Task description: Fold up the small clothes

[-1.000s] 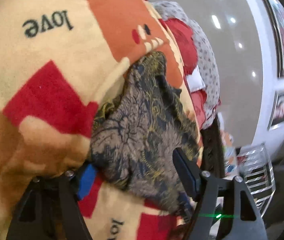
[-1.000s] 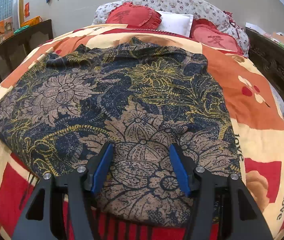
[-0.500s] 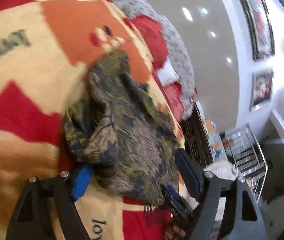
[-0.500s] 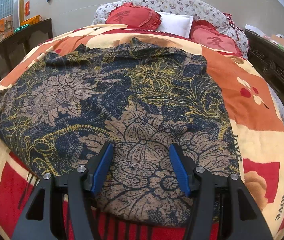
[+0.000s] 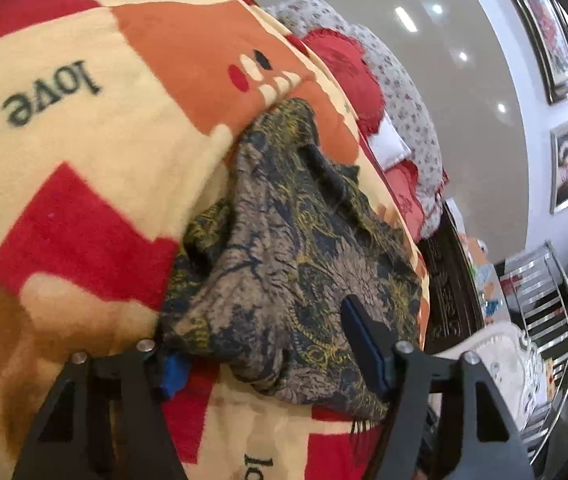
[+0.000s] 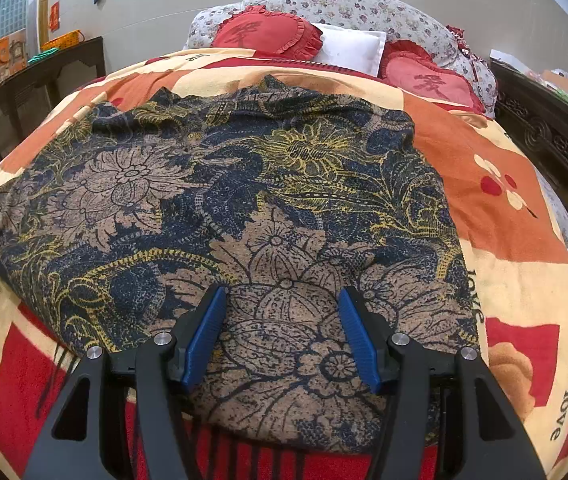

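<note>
Cloth: floral garment (image 6: 244, 208) spread on blanket (image 6: 495, 208), under both grippers.
Left gripper (image 5: 268, 344): jaws closing around bunched garment edge, no firm pinch visible.
Right gripper (image 6: 284, 336): half open over near hem, gripping nothing.

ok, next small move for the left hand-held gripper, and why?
Probably finish closing the left hand-held gripper on the floral cloth. Its jaws are closing with a bunched corner of cloth between them, while the right hand-held gripper sits open over the near edge.
</note>
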`<state>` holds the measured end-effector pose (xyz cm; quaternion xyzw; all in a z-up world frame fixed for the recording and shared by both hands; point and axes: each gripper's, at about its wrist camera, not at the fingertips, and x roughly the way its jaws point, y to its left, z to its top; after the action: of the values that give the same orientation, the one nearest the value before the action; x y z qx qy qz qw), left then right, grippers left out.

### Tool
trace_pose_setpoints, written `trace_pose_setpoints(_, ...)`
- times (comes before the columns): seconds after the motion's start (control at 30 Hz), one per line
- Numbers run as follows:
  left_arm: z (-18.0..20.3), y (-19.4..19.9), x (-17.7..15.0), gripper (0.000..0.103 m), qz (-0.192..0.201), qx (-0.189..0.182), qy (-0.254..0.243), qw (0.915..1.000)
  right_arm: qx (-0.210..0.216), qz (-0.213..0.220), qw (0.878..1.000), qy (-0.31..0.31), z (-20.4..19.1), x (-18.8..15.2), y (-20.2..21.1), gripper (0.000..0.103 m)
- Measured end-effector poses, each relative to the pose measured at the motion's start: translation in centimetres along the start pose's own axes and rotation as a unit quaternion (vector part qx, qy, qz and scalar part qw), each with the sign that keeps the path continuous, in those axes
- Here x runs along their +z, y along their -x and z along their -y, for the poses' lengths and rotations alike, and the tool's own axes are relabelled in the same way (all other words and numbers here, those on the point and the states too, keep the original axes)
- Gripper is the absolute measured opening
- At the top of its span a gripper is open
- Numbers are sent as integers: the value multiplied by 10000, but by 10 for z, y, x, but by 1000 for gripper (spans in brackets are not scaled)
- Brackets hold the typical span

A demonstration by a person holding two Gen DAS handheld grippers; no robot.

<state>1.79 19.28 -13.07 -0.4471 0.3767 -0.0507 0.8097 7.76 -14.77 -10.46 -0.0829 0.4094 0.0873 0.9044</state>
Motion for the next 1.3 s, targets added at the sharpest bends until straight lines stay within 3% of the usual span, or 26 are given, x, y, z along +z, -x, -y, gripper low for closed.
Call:
trace_pose_setpoints(0.17,-13,3,6,56,129,-32,508,9986,-8,-2,10000,5,0,0,0,54)
trace_pose_setpoints(0.33,-19,5,4,35,108,86,424,9990,26,-30,10000,-19,1,0,-1,54)
trace_pose_setpoints(0.47,-15,6,1,36,161,163,176,9996,82,-150,9999,-10,2,4,-2,54)
trace_pose_setpoints(0.63,-3,7,-4,36,392,476,-267,9977,33,-726,9970,277,-5,36,7,51)
trace_pose_setpoints(0.73,17,11,-12,35,738,1116,-817,9876,94,-372,9988,297,-19,83,30,51)
trace_pose_setpoints(0.8,33,17,-18,31,1079,1489,-1175,9759,429,-232,9983,308,-37,123,36,51)
trace_pose_setpoints(0.83,39,18,-21,25,1210,1570,-1363,9706,653,-238,9971,316,-46,139,35,51)
trace_pose_setpoints(0.9,63,23,-30,13,1622,1801,-2057,9481,1357,-433,9893,321,-72,173,21,51)
trace_pose_setpoints(1.0,92,28,-43,10,1970,1725,-2853,9220,2044,-881,9742,372,-110,208,-13,51)
trace_pose_setpoints(1.17,118,21,-52,9,1969,1420,-3357,9101,2717,-1435,9508,393,-149,236,-68,51)
trace_pose_setpoints(1.3,132,14,-59,9,1800,1064,-3651,9072,3062,-1766,9352,203,-163,245,-101,51)
